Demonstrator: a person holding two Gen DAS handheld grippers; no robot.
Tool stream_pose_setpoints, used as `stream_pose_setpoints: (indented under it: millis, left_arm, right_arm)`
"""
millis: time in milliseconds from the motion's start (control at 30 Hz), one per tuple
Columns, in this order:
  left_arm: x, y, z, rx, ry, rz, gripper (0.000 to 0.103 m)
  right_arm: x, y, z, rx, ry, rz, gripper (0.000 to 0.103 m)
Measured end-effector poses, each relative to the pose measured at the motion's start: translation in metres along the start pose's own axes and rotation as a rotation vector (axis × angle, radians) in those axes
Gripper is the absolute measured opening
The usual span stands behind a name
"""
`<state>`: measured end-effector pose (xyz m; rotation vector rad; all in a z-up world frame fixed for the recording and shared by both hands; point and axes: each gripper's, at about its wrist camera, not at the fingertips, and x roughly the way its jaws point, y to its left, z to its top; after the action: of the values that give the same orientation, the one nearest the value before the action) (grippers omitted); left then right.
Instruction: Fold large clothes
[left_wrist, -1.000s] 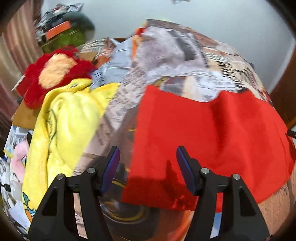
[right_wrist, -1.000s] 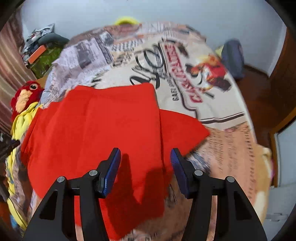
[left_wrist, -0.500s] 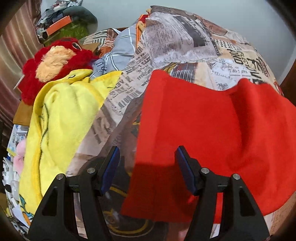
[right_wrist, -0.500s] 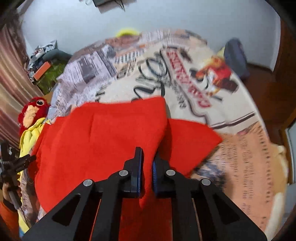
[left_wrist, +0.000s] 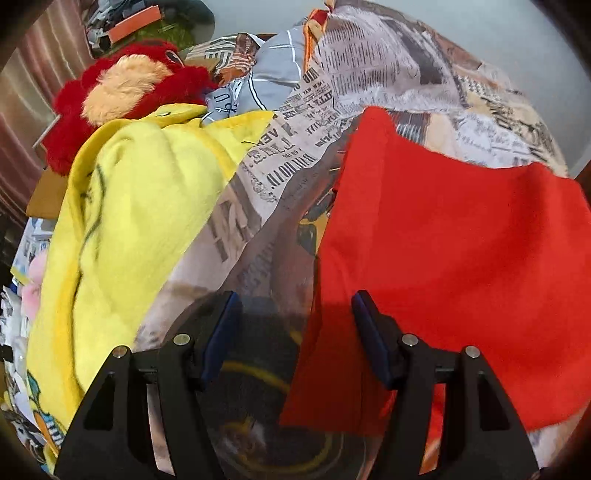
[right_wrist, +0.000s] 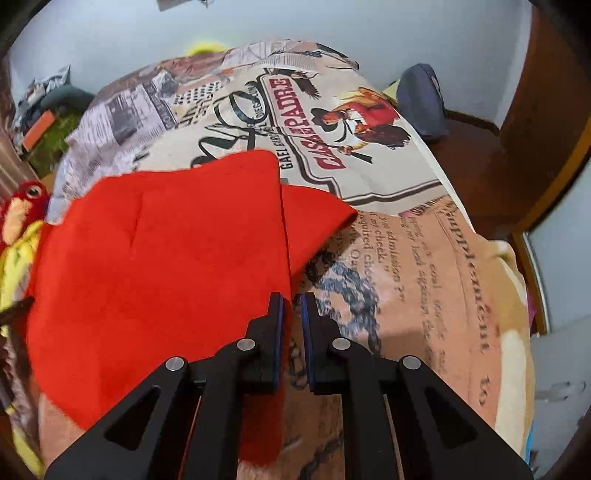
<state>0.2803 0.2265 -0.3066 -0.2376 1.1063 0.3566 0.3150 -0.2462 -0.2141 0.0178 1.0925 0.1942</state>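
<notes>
Red cloth (right_wrist: 159, 258) lies spread on the bed (right_wrist: 424, 280), still a broad sheet with one flap at 2 o'clock. Right gripper (right_wrist: 291, 306) pinches its near edge; left gripper (left_wrist: 295, 314) hangs spread over the opposite edge. Most folding remains.

My left gripper (left_wrist: 293, 334) and right gripper (right_wrist: 292, 332) look alike: matte black triangular fingers with cut-out windows, silver round screw heads, dark blue pads lining the inner faces.
</notes>
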Motion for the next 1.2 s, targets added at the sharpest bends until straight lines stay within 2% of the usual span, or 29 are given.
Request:
stream_pose_setpoints:
  millis: [133,200,300,433,500,533,600,700,733,867,1033,1100,1200]
  left_arm:
    - [-0.029,0.005,-0.006,-0.017,-0.043,-0.037,0.063]
    - [-0.043,0.006,-0.01,-0.03,-0.06,-0.065,0.063]
    - [-0.061,0.01,-0.016,-0.053,-0.078,-0.119,0.063]
    - [-0.081,0.01,-0.024,-0.084,-0.101,-0.179,0.063]
    - [-0.084,0.008,-0.03,-0.097,-0.088,-0.204,0.063]
    - [-0.083,0.006,-0.033,-0.103,-0.071,-0.22,0.063]
    - [-0.08,0.004,-0.04,-0.118,-0.044,-0.258,0.063]
    - [-0.07,-0.003,-0.053,-0.147,0.006,-0.324,0.063]
    - [-0.067,-0.005,-0.055,-0.154,0.018,-0.346,0.063]
    - [-0.044,-0.01,-0.062,-0.221,0.11,-0.522,0.063]
    - [-0.006,-0.01,-0.063,-0.338,0.21,-0.634,0.063]
    - [0.007,-0.009,-0.063,-0.372,0.216,-0.652,0.062]
    - [0.019,-0.008,-0.055,-0.414,0.178,-0.685,0.062]
  right_arm:
    - [-0.023,-0.003,-0.005,0.037,-0.001,0.042,0.009]
    - [-0.035,0.002,-0.009,0.032,-0.02,0.052,0.013]
    - [-0.048,0.015,-0.013,0.015,-0.044,0.061,0.019]
    - [-0.061,0.033,-0.015,-0.022,-0.069,0.085,0.019]
    - [-0.067,0.046,-0.016,-0.043,-0.082,0.1,0.022]
    - [-0.07,0.052,-0.017,-0.054,-0.086,0.103,0.024]
    - [-0.072,0.062,-0.018,-0.075,-0.097,0.107,0.039]
    - [-0.07,0.082,-0.02,-0.114,-0.118,0.095,0.055]
    - [-0.067,0.088,-0.02,-0.126,-0.115,0.09,0.057]
    - [-0.045,0.107,-0.026,-0.176,-0.049,0.099,0.058]
    - [-0.016,0.117,-0.038,-0.221,0.043,0.077,0.058]
    - [-0.01,0.117,-0.041,-0.229,0.055,0.069,0.058]
    - [-0.009,0.115,-0.043,-0.23,0.054,0.064,0.058]
